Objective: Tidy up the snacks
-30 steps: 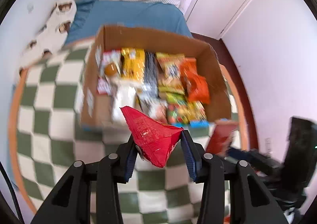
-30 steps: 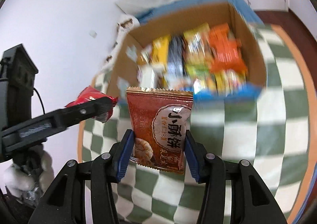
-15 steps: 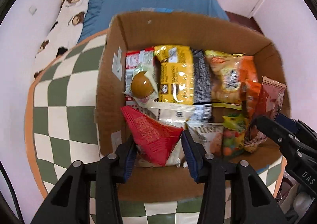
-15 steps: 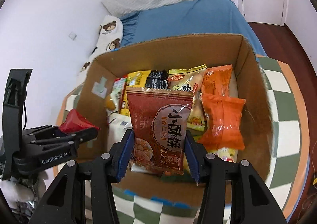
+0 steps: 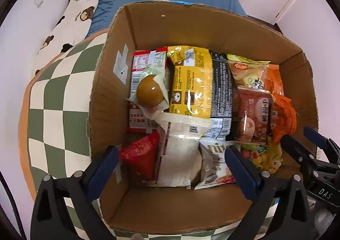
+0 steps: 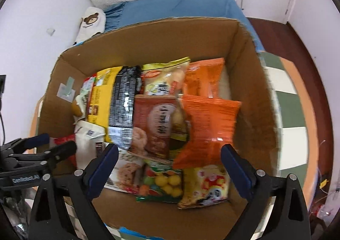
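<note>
Snacks fill the cardboard box (image 5: 148, 27) on the checked cloth (image 5: 53, 102), packed side by side, and we judge nearly all of them light, crinkly and easy to crush. Our left gripper (image 5: 172, 163) has just been opening and now stands wide apart over the near left corner, pressing on nothing; the red packet (image 5: 140, 155) lies loose in the box beside a white packet (image 5: 180, 155). Our right gripper (image 6: 170, 161) has likewise just been opening, its jaws spread with nothing clamped, and the brown biscuit packet (image 6: 157, 125) rests among the others next to an orange bag (image 6: 210, 127).

If we lift any packet again, we would take it by the crimped end seam or flat across its width, gently, since the film looks slippery and the contents brittle. The wrapped brown ball (image 5: 148, 91) looks firmer, though its rounded shape may slide between the pads.
</note>
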A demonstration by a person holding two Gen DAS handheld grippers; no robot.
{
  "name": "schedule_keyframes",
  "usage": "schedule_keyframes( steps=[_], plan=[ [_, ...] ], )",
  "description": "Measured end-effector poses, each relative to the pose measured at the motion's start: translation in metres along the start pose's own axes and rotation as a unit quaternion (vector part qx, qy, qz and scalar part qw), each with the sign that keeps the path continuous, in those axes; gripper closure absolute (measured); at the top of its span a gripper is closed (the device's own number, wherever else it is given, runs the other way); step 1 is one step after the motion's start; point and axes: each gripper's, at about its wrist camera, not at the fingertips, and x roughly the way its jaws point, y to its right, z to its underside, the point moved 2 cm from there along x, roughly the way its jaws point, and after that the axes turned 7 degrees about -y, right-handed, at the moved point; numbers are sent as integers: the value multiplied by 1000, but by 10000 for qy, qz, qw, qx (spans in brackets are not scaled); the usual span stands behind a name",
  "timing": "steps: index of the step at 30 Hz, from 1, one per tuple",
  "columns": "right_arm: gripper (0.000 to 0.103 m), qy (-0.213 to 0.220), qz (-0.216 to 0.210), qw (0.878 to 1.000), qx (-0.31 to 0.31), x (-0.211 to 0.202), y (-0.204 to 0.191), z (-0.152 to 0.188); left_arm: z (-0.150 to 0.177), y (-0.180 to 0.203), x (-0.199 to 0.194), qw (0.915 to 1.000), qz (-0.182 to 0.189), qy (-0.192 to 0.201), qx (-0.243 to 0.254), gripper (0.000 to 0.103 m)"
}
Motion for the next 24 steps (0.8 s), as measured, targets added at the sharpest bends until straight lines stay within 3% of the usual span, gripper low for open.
schedule_keyframes(
  steps=[14,24],
  plan=[
    [2,272,278,9991,149,-36,21,20,14,27,-29,9988,56,460,143,1],
    [1,967,377,9946,33,-103,18,57,57,39,-84,9934,64,1132,184,1]
  ],
)
